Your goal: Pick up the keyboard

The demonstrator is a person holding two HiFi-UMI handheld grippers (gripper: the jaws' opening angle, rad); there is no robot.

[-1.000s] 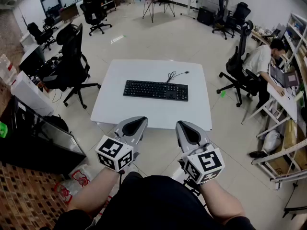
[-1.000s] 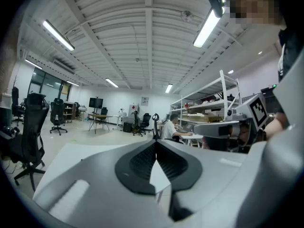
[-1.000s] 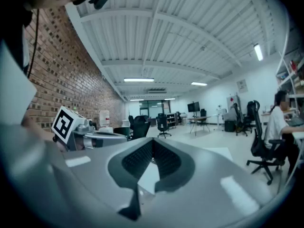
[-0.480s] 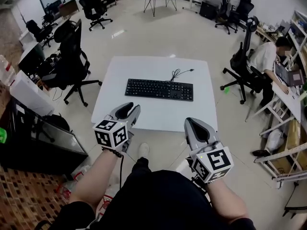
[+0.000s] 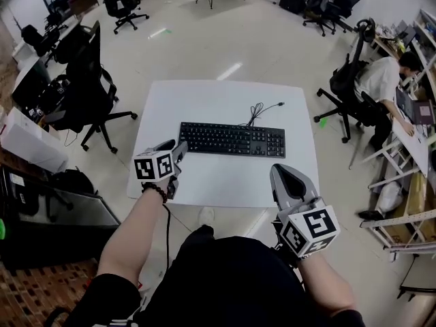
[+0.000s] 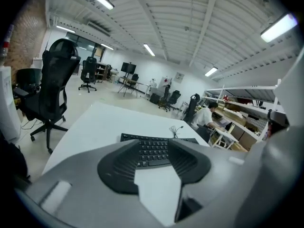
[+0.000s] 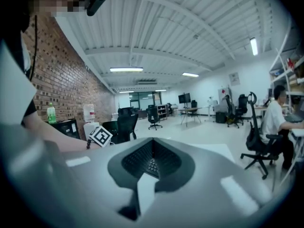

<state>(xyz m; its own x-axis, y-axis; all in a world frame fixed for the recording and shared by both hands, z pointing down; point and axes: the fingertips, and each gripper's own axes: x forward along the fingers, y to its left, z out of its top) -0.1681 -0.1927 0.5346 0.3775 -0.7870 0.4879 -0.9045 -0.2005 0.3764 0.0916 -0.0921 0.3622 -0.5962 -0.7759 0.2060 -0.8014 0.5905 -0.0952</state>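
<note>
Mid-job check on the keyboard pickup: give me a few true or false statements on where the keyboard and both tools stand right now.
The keyboard lies flat on the white table. True.
The left tool grips the keyboard. False: its jaws are opening with nothing between them; the keyboard lies ahead.
The right tool has its jaws together. True.
The cable leaves the keyboard's near edge. False: it leaves the far edge.

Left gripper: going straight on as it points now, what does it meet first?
Probably the keyboard, though depth is unclear. On the left gripper the jaws are opening, empty.
</note>
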